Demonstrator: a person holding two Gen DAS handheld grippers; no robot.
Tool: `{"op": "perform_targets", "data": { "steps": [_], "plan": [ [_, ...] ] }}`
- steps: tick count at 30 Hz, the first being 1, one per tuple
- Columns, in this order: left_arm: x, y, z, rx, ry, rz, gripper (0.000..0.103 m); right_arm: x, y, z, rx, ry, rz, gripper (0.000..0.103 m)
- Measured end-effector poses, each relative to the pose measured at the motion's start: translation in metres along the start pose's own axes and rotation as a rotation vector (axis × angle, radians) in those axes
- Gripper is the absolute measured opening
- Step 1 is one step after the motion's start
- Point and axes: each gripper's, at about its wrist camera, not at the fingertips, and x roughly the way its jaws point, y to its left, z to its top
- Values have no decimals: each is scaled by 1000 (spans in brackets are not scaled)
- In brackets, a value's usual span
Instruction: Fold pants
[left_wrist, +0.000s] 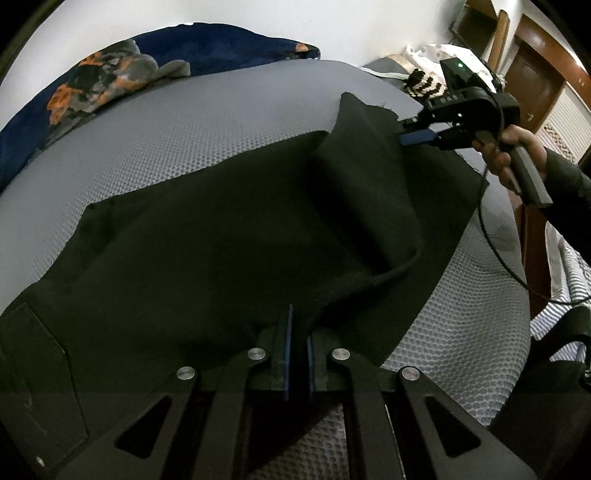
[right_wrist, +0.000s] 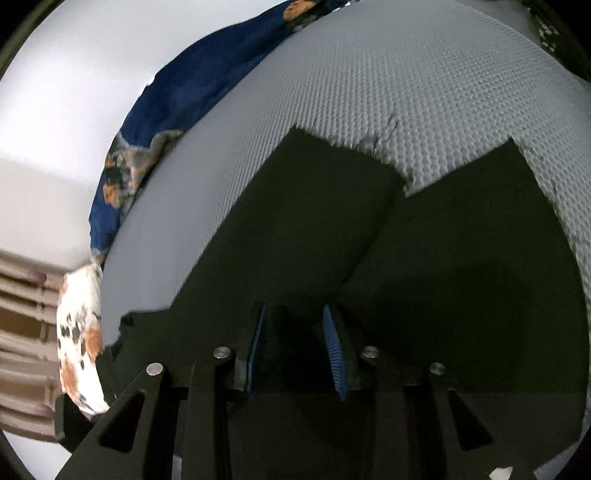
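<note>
Black pants (left_wrist: 207, 236) lie spread on a grey textured mattress (left_wrist: 207, 122). My left gripper (left_wrist: 298, 317) is shut on the pants' near edge, with cloth pinched between its blue pads. My right gripper (left_wrist: 410, 134) shows at the upper right of the left wrist view, at the raised far leg end. In the right wrist view the right gripper (right_wrist: 295, 314) has its blue pads apart, over the pants (right_wrist: 424, 266). Both leg ends point away across the mattress (right_wrist: 369, 92). I cannot tell whether cloth lies between the right fingers.
A dark blue floral blanket (left_wrist: 110, 81) lies along the mattress's far side by the white wall; it also shows in the right wrist view (right_wrist: 177, 96). A black-and-white knitted item (left_wrist: 424, 83) sits at the far right corner. A wooden door (left_wrist: 532, 74) and cable (left_wrist: 495, 254) are right.
</note>
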Motion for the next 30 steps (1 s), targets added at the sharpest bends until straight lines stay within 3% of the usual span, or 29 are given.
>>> {"op": "perform_targets", "data": {
  "steps": [4,6,10,19,22,26,30],
  "plan": [
    [2,0,-1,-4,8,-2,7,-3,-7,20,8,-54,-53,28],
    [3,0,-1,-11,11,-3,7,-1,-12,29,23,-60,-59,19],
    [3,1,-1,-18,17,-6,7,-2,-18,41,36,-77,-77,14],
    [5,-3,-1,-10,27,-2,6,-19,-6,45,-29,-152,-144,3],
    [6,-5,-1,2,32,4,7,-39,9,36,-90,-192,-236,3],
    [6,-10,0,29,39,0,7,-70,24,13,-204,-229,-441,2],
    [9,-17,-2,79,52,-9,7,-96,5,-24,-223,-207,-618,2]
  ]
}}
